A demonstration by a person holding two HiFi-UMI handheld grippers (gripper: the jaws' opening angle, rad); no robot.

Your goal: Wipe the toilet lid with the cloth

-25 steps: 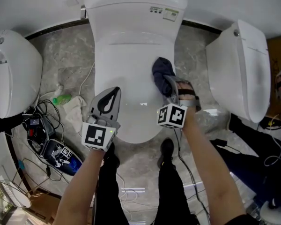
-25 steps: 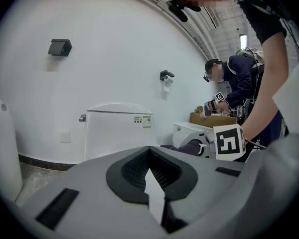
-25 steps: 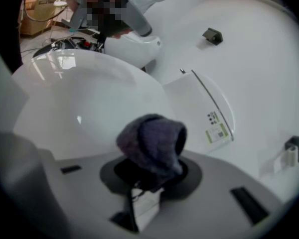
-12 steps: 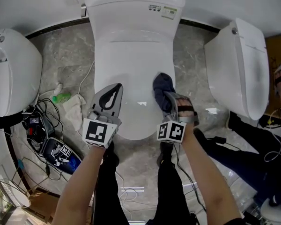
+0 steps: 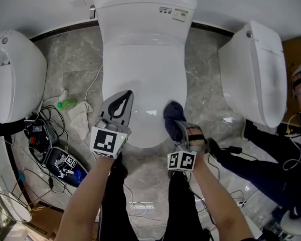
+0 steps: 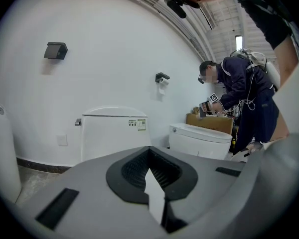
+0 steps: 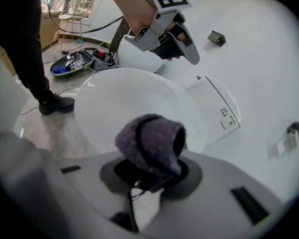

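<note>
Partly unseen, cloth (image 5: 173, 115) inside right claw (image 5: 176, 128), at rim of toilet lid (image 5: 140, 69).

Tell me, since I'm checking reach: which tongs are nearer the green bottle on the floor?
Left. The left tongs are at the left edge of the toilet lid, toward the green bottle; the right tongs, shut on the cloth, are at its right edge.

The cloth (image 5: 173, 118) lies on the toilet lid (image 5: 143, 69), right of the left tongs (image 5: 124, 95).
</note>
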